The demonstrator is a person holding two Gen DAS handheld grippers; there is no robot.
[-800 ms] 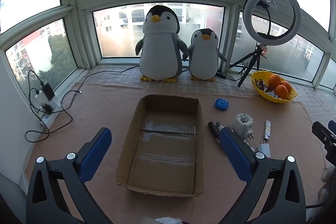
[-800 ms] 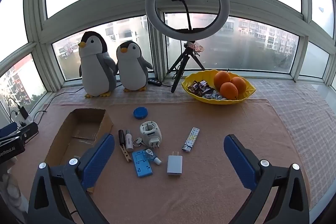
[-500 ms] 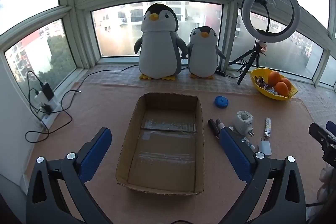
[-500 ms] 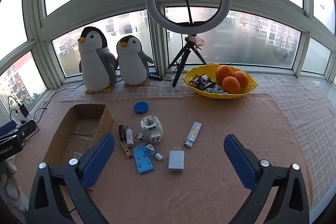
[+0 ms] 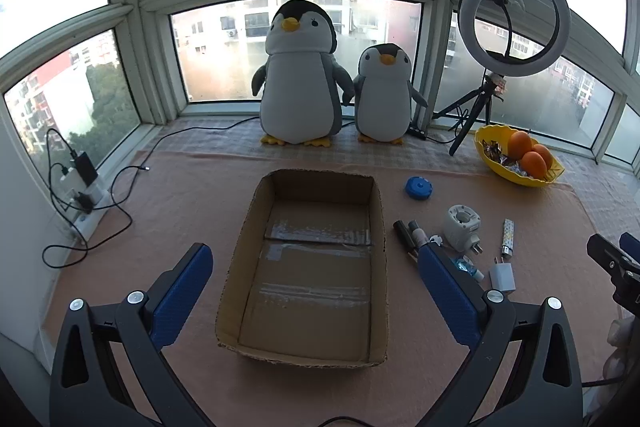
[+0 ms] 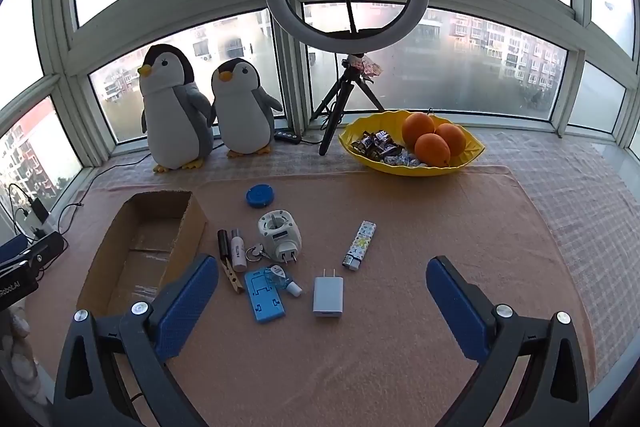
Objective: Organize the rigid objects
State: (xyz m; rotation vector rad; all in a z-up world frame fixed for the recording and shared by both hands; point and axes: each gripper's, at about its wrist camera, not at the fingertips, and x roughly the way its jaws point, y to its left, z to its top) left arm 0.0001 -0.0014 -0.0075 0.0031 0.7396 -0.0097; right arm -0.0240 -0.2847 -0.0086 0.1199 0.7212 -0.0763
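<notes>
left wrist view: both grippers, left [image 5: 316, 271] and right [image 6: 322, 281], gape wide, holding nothing. open cardboard box [image 5: 256, 211], taped floor, sits empty. glossy yellow bowl [image 6: 472, 151] holds three oranges [image 6: 434, 141] and wrapped candies. small hard items lie beside box: round adapter [image 6: 279, 233], flat white charger [image 6: 328, 297].

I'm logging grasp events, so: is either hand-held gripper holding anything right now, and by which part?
Nothing is held. The left hand-held gripper and the right hand-held gripper both stand open with nothing between their pads.
</notes>
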